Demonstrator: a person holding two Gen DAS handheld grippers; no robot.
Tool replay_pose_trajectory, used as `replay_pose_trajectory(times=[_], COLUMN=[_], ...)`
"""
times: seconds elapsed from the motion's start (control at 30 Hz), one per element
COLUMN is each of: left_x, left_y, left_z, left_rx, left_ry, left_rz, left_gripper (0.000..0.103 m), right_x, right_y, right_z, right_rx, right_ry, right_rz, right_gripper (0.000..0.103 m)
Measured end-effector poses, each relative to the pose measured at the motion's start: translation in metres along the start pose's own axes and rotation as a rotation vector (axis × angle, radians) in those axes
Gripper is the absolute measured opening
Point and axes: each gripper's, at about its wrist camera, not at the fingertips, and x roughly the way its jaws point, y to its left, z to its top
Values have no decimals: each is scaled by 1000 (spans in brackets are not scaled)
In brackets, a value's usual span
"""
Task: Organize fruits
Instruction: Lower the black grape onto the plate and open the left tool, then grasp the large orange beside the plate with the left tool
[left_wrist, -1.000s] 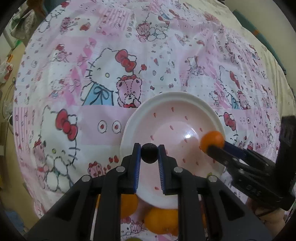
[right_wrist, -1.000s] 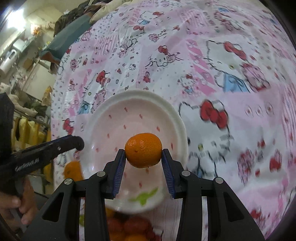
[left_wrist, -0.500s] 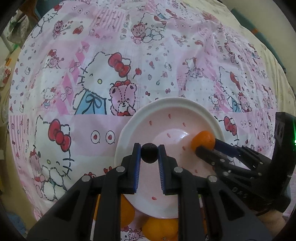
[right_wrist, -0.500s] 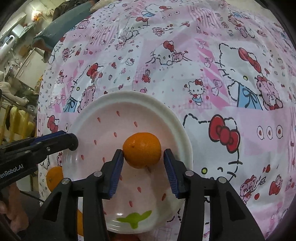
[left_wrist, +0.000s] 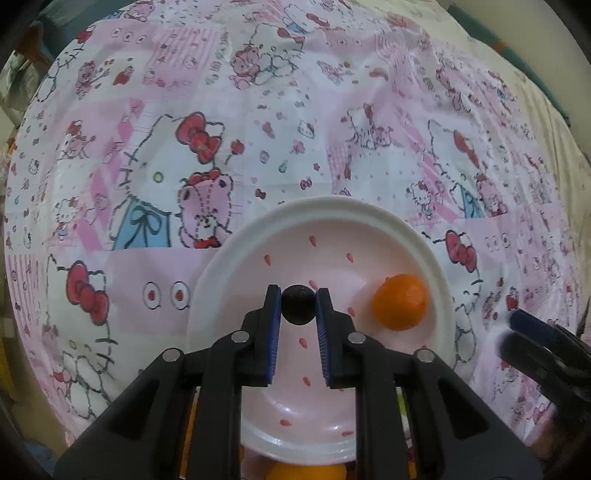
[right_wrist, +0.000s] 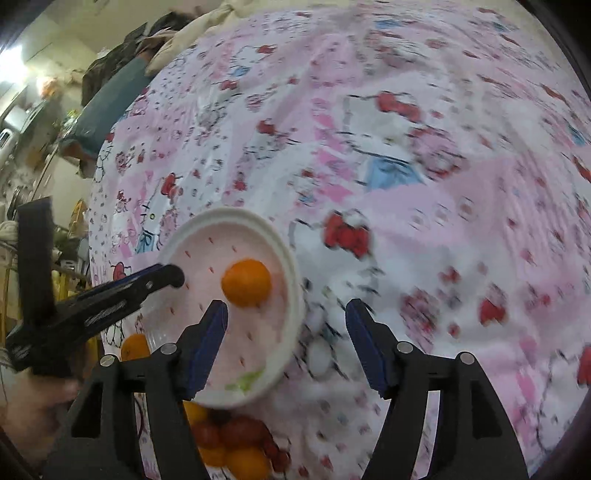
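Note:
A white and pink plate (left_wrist: 258, 251) (right_wrist: 284, 258) lies on a pink cartoon-print cloth (left_wrist: 258, 110). An orange (left_wrist: 399, 301) (right_wrist: 246, 282) rests on the plate by itself, near its right side in the left wrist view. My left gripper (left_wrist: 297, 306) hangs over the plate, shut on a small dark round fruit (left_wrist: 297, 305); it also shows at the left of the right wrist view (right_wrist: 173, 275). My right gripper (right_wrist: 286, 314) is drawn back to the right of the orange, its jaws opening with nothing between them; its fingers (left_wrist: 532, 332) show blurred at the plate's right.
A pile of oranges and red fruits (right_wrist: 236, 439) lies on the cloth just in front of the plate, and one orange (left_wrist: 306, 472) peeks under my left gripper. A person's hand (right_wrist: 33, 402) holds the left gripper. Clutter and furniture stand beyond the cloth's left edge.
My right gripper has let go of the orange onto the plate, spread its jaws and pulled away to the right. My left gripper, still holding the dark fruit, has shifted a little over the plate.

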Motion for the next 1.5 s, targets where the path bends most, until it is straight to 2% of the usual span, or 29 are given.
replay_pose_trajectory(times=[0.3,0.5,0.57,0.7,0.77,0.87,1.17,1.37,1.5], left_x=[15,16,17,16,13,8,-8,-45,-68], left_y=[-6,-6,-8,-9,-8,-3,5,24,33], left_z=[-1,-1,-2,-1,-1,-1,-4,-12,-21], left_rx=[13,22,28,31,26,-3,-34,-106,-110], left_ry=[3,2,12,7,4,-9,-30,-85,-122], left_rz=[36,48,39,49,47,39,8,-55,-46], left_gripper=[17,21,36,51,66,80,81,81,81], right_x=[-34,-34,-34,-30,-29,-29,-33,-36,-40], right_y=[-22,-21,-21,-20,-19,-18,-19,-16,-13], right_z=[-33,-33,-32,-32,-32,-31,-26,-23,-23], right_rx=[83,90,93,85,82,78,82,71,63], right_ry=[-35,-37,-38,-33,-30,-30,-44,-54,-64], right_rz=[42,49,49,45,46,45,54,58,69], right_gripper=[69,69,69,69,69,69,69,69,69])
